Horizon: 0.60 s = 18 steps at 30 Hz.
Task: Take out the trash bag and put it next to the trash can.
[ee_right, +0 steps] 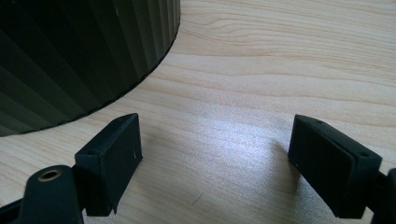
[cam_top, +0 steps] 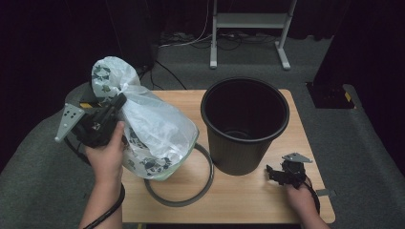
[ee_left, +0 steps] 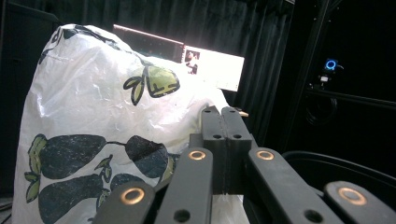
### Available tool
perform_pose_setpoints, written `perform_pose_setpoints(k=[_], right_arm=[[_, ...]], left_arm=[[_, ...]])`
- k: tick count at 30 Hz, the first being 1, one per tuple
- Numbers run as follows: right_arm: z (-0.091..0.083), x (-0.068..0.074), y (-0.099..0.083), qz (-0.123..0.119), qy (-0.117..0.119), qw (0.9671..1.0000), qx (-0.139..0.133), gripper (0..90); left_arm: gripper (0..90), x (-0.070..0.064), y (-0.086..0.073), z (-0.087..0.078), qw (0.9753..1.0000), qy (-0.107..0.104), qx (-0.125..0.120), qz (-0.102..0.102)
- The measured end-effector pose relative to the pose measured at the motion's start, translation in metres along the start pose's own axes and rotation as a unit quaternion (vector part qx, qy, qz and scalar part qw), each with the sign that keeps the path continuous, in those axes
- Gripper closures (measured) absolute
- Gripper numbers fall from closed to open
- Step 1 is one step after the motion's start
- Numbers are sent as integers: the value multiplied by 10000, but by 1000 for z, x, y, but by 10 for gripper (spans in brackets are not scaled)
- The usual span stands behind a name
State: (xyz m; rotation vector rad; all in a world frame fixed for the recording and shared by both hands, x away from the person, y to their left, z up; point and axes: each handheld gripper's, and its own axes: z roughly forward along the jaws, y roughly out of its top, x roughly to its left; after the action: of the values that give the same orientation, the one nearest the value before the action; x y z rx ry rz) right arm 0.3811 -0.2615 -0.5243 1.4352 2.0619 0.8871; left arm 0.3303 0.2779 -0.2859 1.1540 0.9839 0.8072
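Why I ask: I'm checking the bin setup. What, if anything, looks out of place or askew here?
The grey ring lies loose on the table rather than on the black bin, whose inside looks unlined. The plastic bag is held up off the table, pinched by the left hand-held gripper, partly over the ring. Nothing looks spilled or damaged.

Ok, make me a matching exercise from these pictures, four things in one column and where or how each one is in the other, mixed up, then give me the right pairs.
Things:
1. plastic bag
2. black bin
3. grey ring
4. right gripper

States:
A. lying flat on the wooden table, partly under the bag
B. open, low over the table beside the bin
C. pinched in the shut left gripper, held up
D. standing upright, no liner in it

Pairs: 1-C, 2-D, 3-A, 4-B
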Motion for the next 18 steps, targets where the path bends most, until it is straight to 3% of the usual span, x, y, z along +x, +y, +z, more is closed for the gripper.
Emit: perform_pose_setpoints(k=[18], right_arm=[[0,1,0,-13,52,10000,9,171]], left_arm=[[900,-2,-17,25,9999,16,152,-7]])
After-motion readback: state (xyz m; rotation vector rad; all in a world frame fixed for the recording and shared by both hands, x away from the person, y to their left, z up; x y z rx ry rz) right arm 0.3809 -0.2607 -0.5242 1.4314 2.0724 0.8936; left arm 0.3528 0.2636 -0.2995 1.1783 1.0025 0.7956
